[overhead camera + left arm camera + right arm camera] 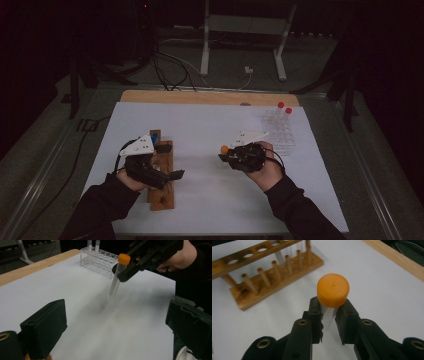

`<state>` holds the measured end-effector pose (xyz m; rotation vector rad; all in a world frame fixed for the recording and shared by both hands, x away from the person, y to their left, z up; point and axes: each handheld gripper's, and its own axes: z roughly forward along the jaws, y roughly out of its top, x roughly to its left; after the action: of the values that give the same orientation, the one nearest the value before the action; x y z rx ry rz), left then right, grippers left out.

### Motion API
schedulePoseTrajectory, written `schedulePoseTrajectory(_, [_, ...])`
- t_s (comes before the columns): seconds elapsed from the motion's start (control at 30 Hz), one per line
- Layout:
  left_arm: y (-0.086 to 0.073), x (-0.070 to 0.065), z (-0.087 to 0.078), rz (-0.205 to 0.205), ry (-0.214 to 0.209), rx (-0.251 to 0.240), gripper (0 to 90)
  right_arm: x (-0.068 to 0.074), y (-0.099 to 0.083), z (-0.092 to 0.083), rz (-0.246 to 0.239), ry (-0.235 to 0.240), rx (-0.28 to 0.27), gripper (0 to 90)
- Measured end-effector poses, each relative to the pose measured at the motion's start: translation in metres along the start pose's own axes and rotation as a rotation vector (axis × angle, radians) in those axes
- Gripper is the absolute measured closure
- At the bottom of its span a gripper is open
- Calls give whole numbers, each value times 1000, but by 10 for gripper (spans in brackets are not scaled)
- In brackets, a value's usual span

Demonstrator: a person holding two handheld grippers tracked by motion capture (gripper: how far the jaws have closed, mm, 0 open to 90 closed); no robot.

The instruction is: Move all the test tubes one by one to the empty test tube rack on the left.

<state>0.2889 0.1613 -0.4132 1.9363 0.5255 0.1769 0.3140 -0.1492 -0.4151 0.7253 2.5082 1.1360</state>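
My right gripper (329, 312) is shut on a clear test tube just under its orange cap (333, 290). In the high view the right gripper (226, 156) hangs over the middle of the white sheet, with the orange cap (224, 149) at its tip. The left gripper view shows that tube (115, 285) held upright and a little tilted above the sheet. My left gripper (170, 161) stands open over the wooden tube rack (162, 192) at the left. Nothing lies between its wide-apart jaws (117, 327). A blue-capped tube (154, 137) stands at the rack's far end.
A clear plastic tube rack (280, 135) sits at the far right of the white sheet (200, 125), with two red-capped tubes (285, 108) at its back. The wooden rack (274, 272) has a row of pegs and a top bar with holes. Cables lie beyond the table.
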Motion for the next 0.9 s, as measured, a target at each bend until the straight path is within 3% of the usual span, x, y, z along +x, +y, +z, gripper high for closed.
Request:
schedulePoseTrajectory(0.23, [10, -5, 9, 28, -25, -7, 80, 15, 2, 1, -27, 39, -8, 742])
schedulePoseTrajectory(0.5, [23, -14, 25, 65, -63, -21, 246, 28, 5, 7, -43, 78, -8, 742])
schedulePoseTrajectory(0.9, [32, -20, 49, 92, -72, -1, 542, 35, 9, 14, -63, 96, 3, 742])
